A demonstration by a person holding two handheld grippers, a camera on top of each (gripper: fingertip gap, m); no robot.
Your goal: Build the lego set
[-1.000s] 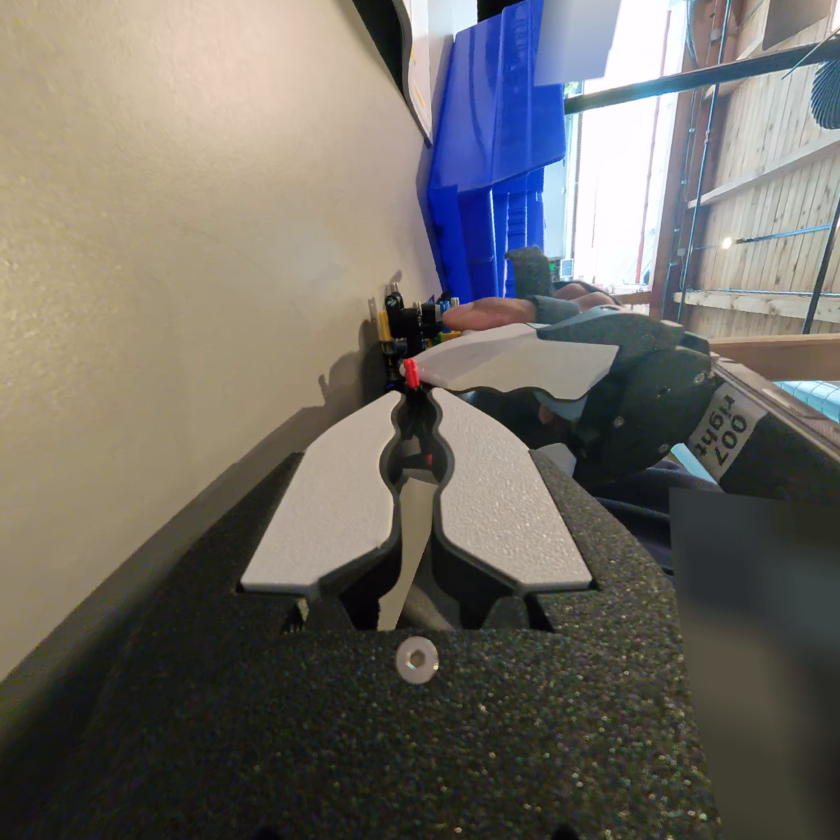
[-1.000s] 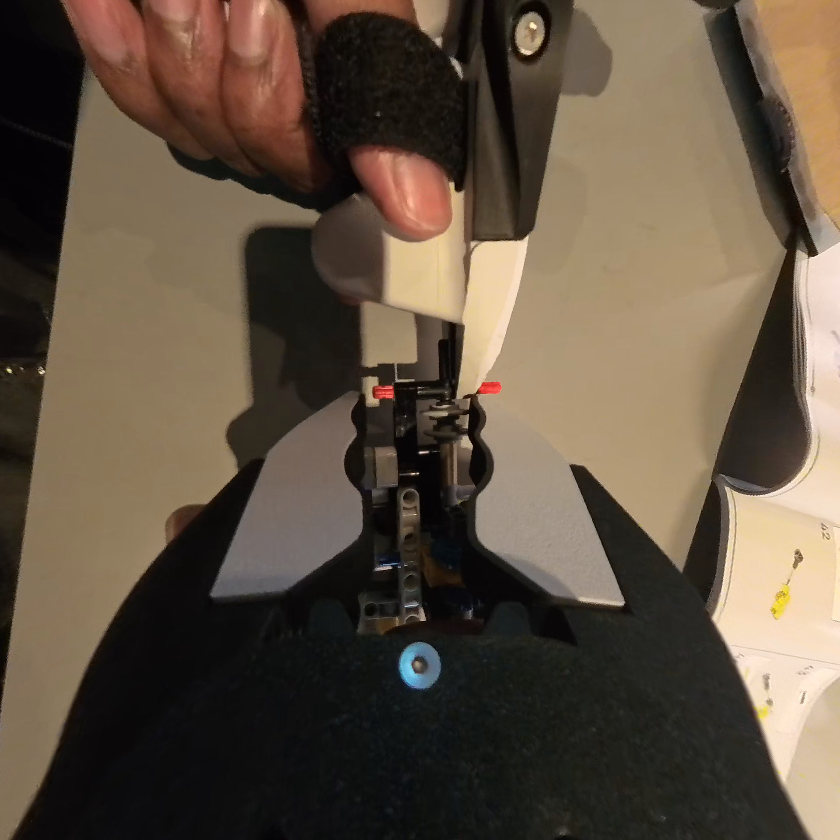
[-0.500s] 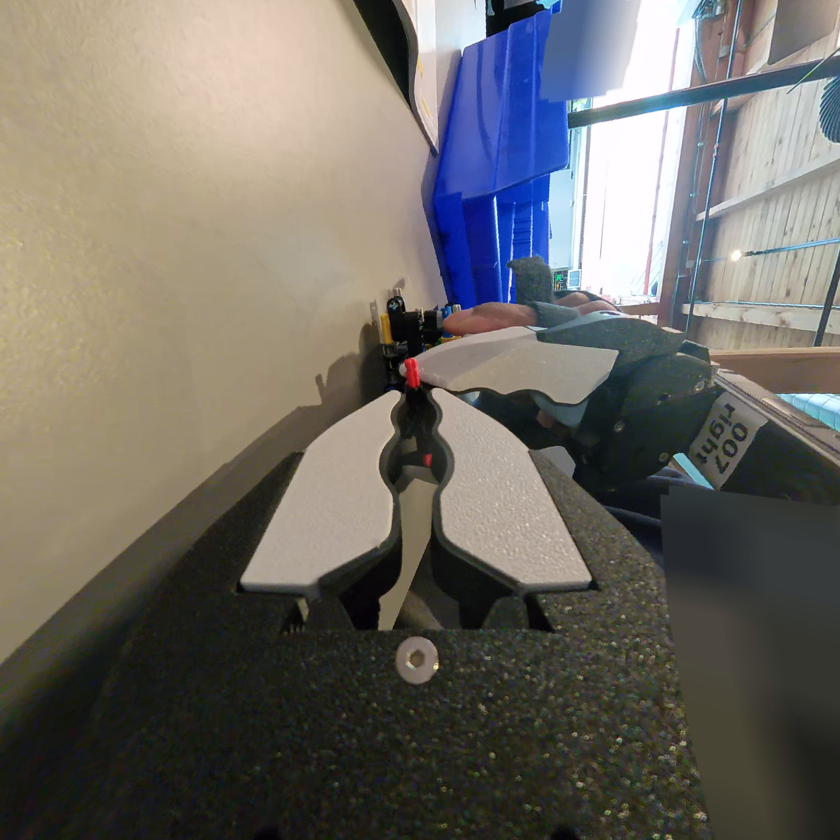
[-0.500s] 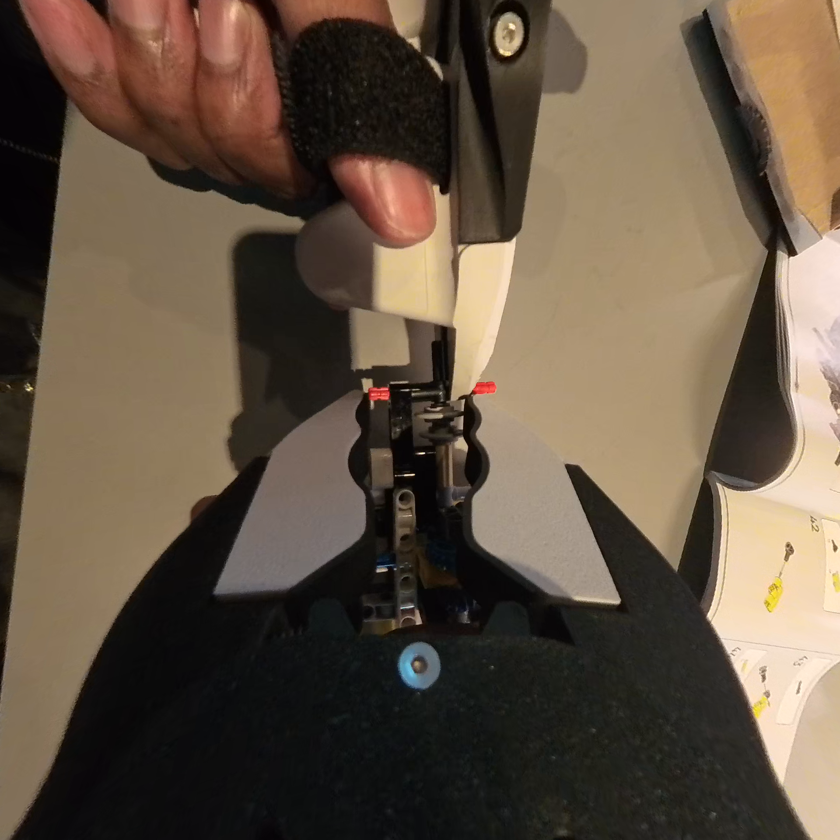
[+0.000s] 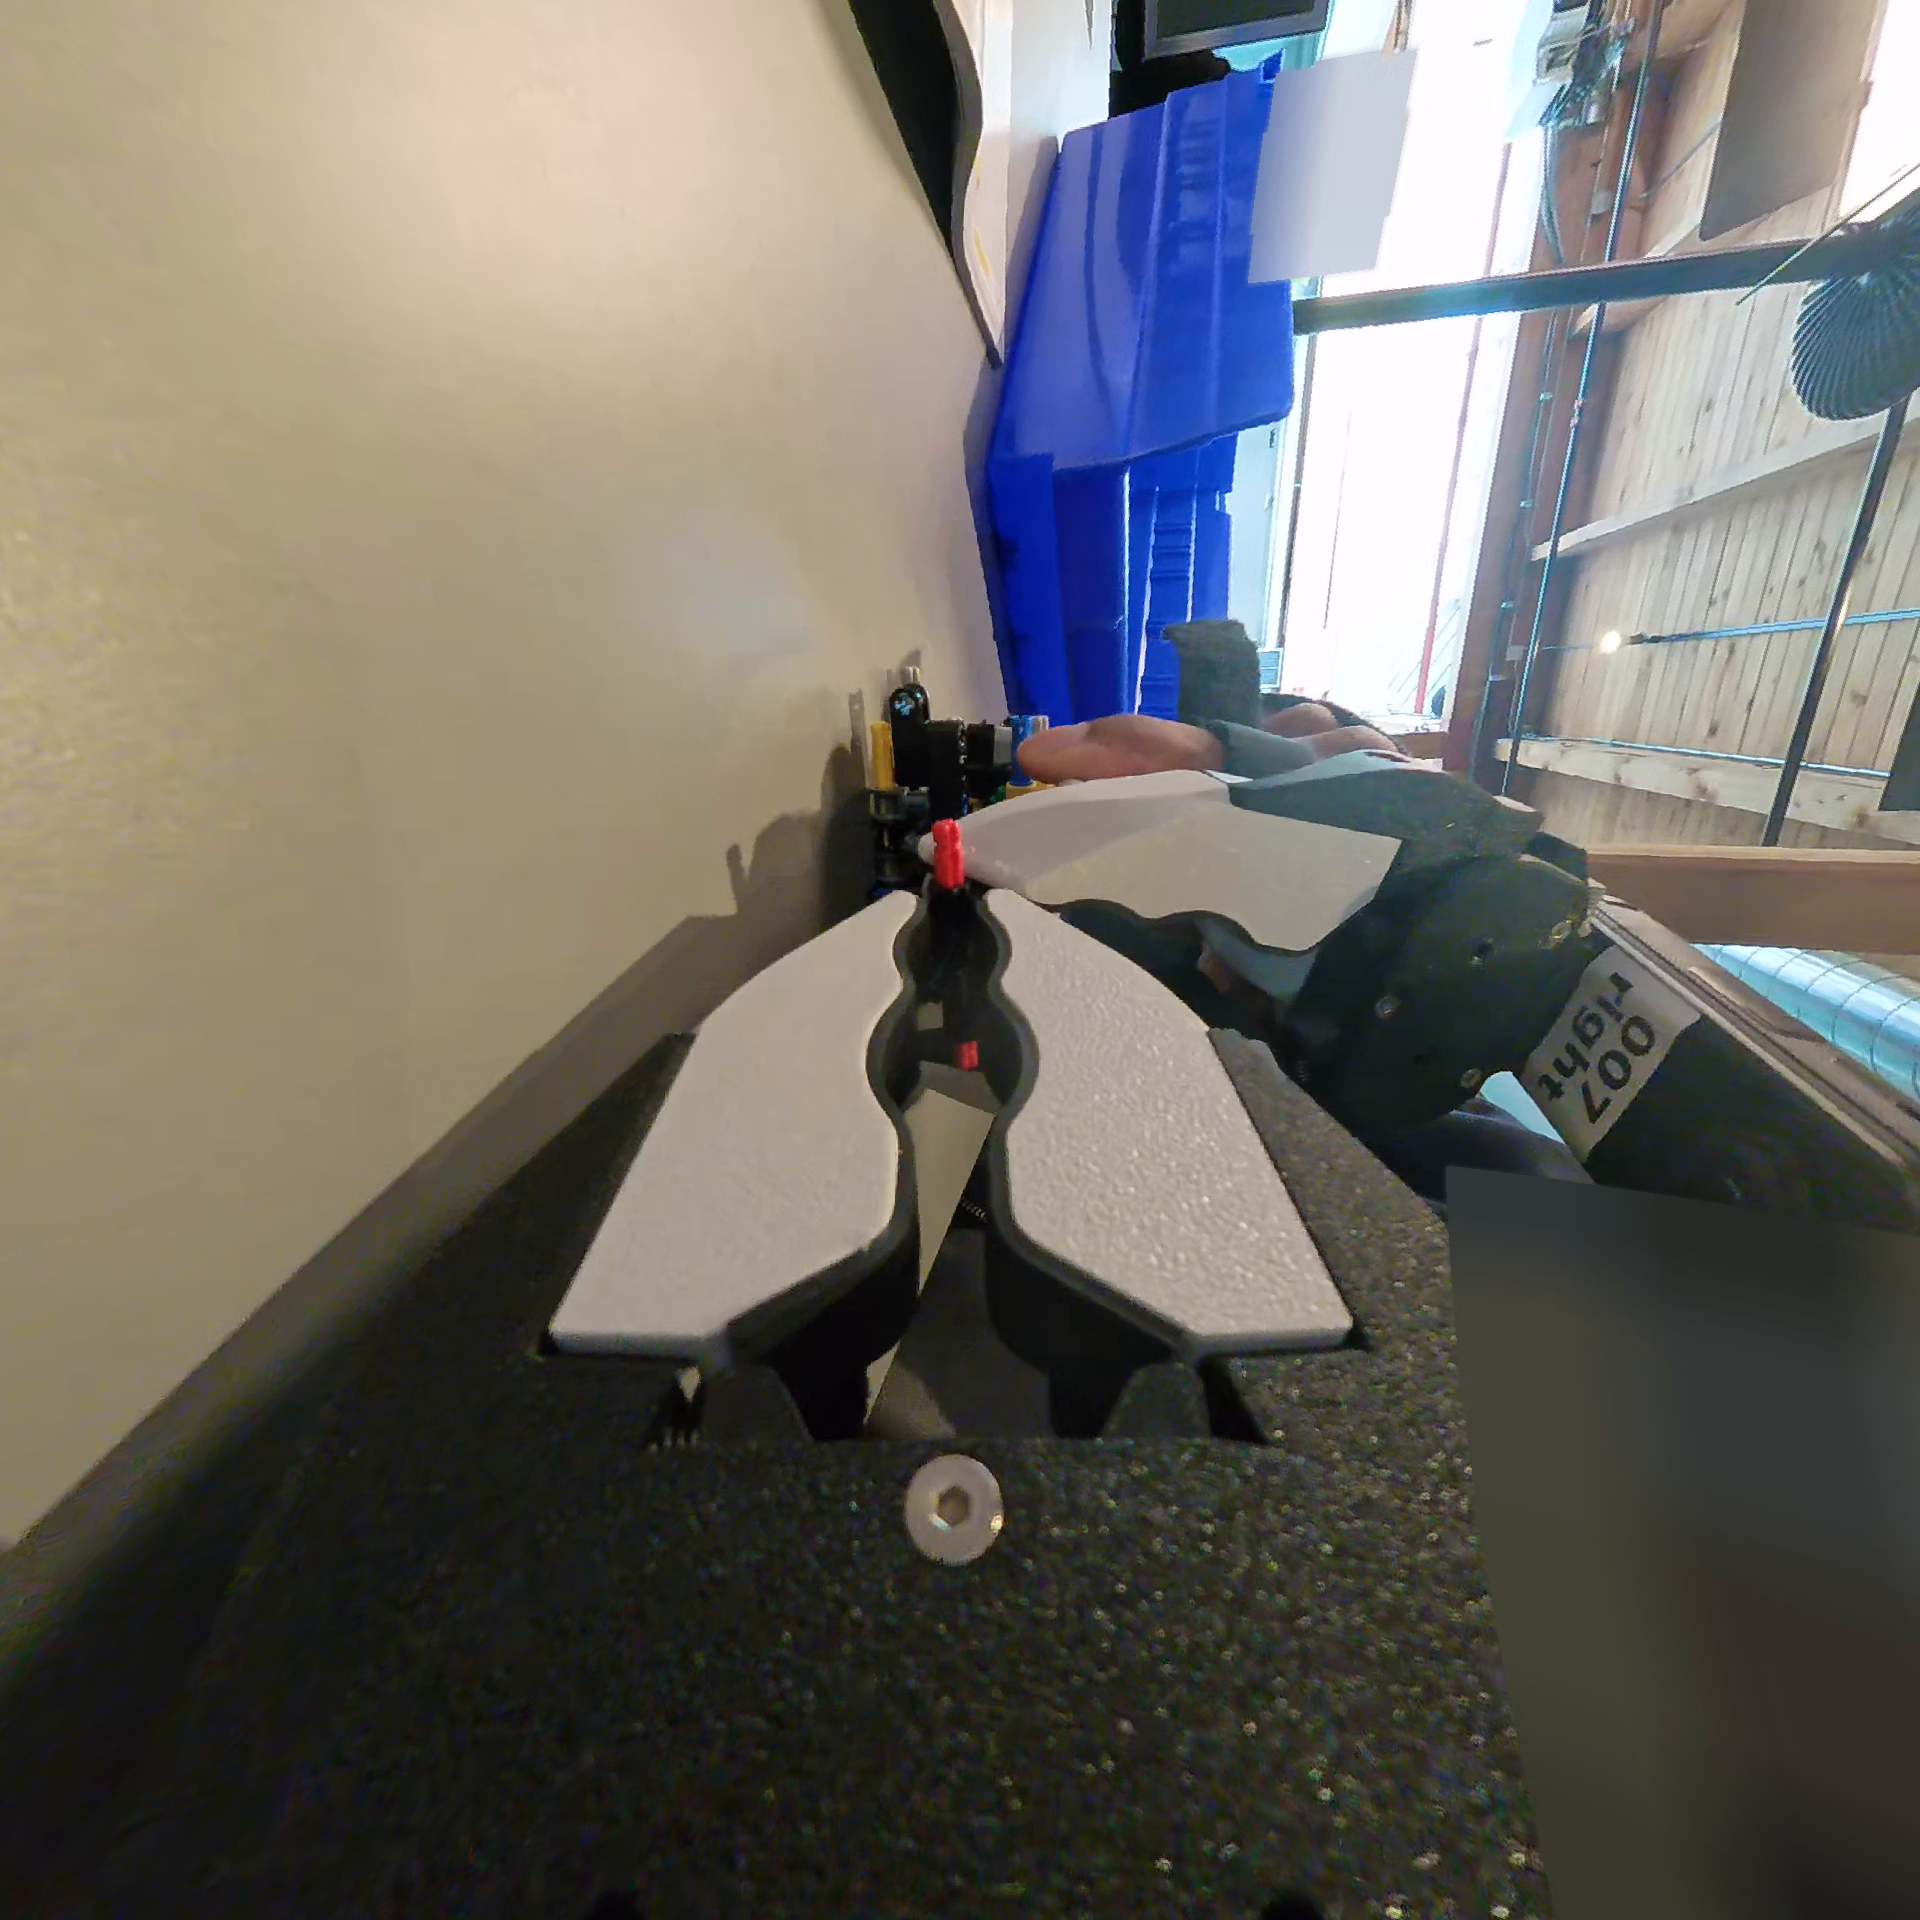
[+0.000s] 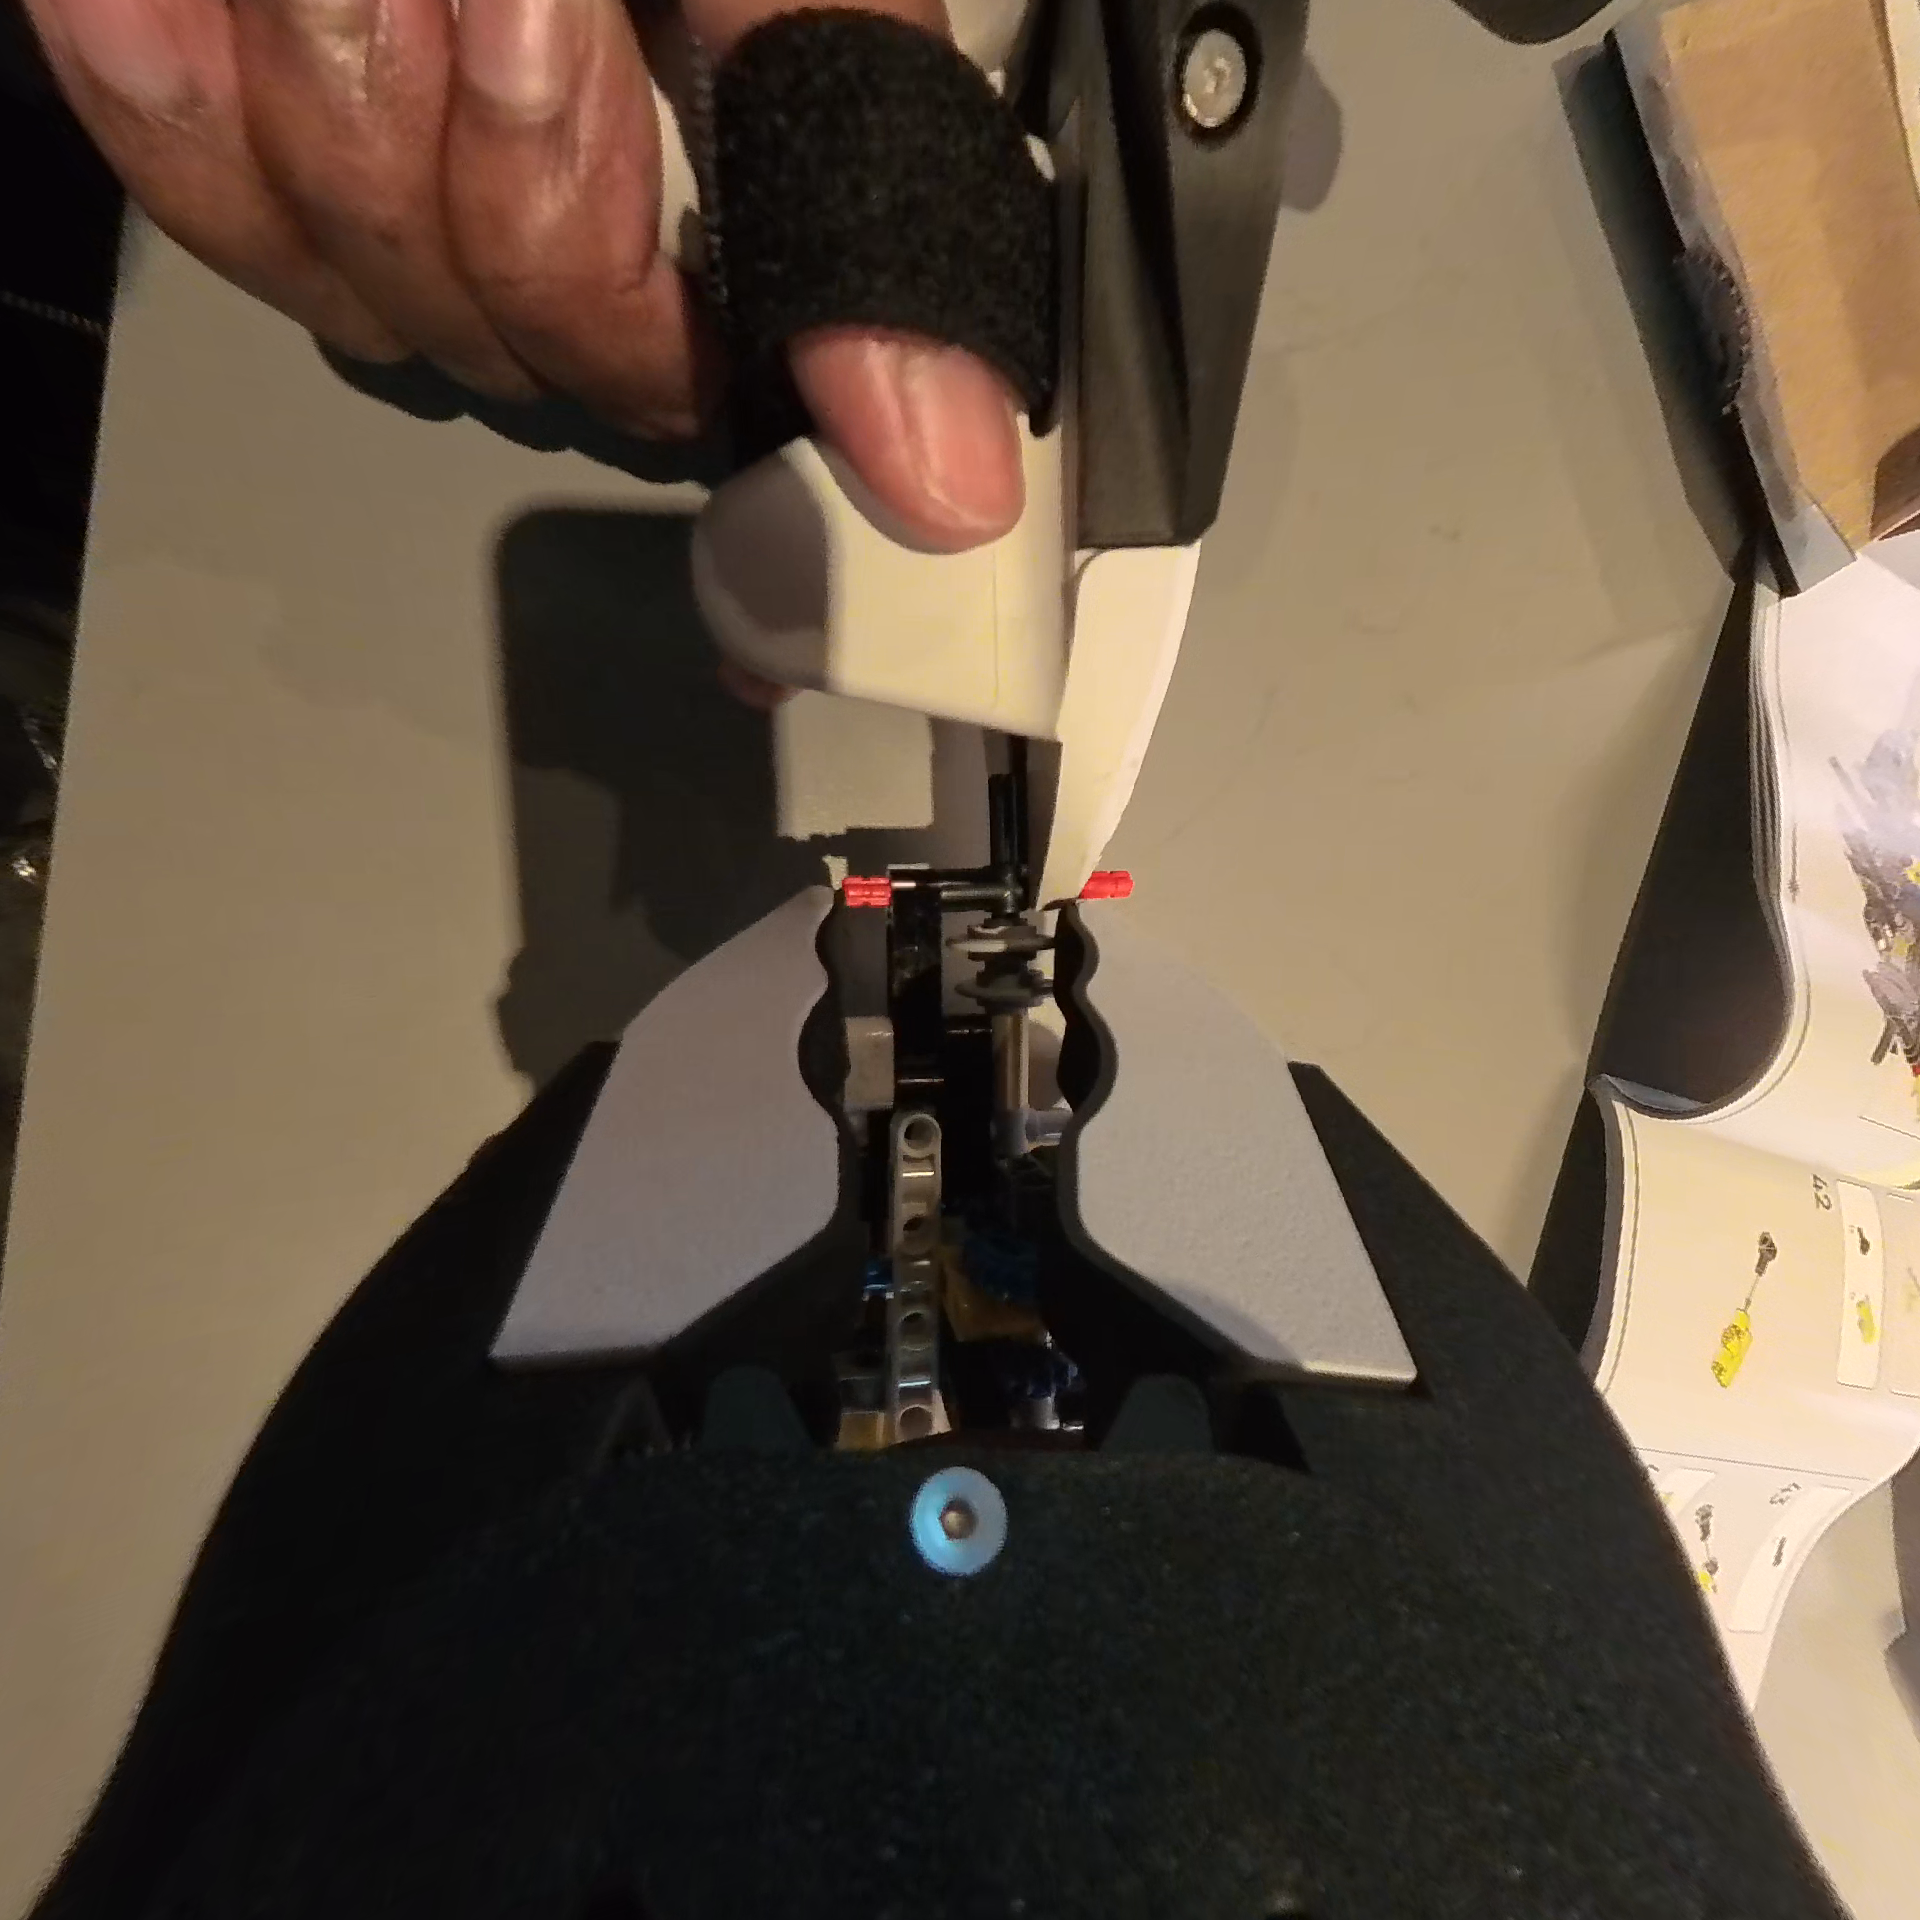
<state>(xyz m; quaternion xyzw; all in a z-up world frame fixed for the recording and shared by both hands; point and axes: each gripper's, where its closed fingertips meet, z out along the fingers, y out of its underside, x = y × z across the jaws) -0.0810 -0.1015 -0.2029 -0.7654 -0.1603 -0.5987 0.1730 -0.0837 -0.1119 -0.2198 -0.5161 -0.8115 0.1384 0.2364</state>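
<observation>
Right claw (image 6: 951, 925) clamps the lego assembly (image 6: 920, 1049) between its fingers.

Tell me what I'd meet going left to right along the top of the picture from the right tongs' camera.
A person's hand with a black strap on one finger, then the other tongs pointing down, then bare grey table, then the open instruction booklet at the right edge.

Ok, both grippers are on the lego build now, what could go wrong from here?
1. The left gripper pinches only a thin black axle with red end pins; it could twist or slip out.
2. The right gripper clamps the black and grey lego assembly near its stacked grey discs; side force might pop them loose.
3. Both grippers' tips sit crowded together and could collide.
</observation>
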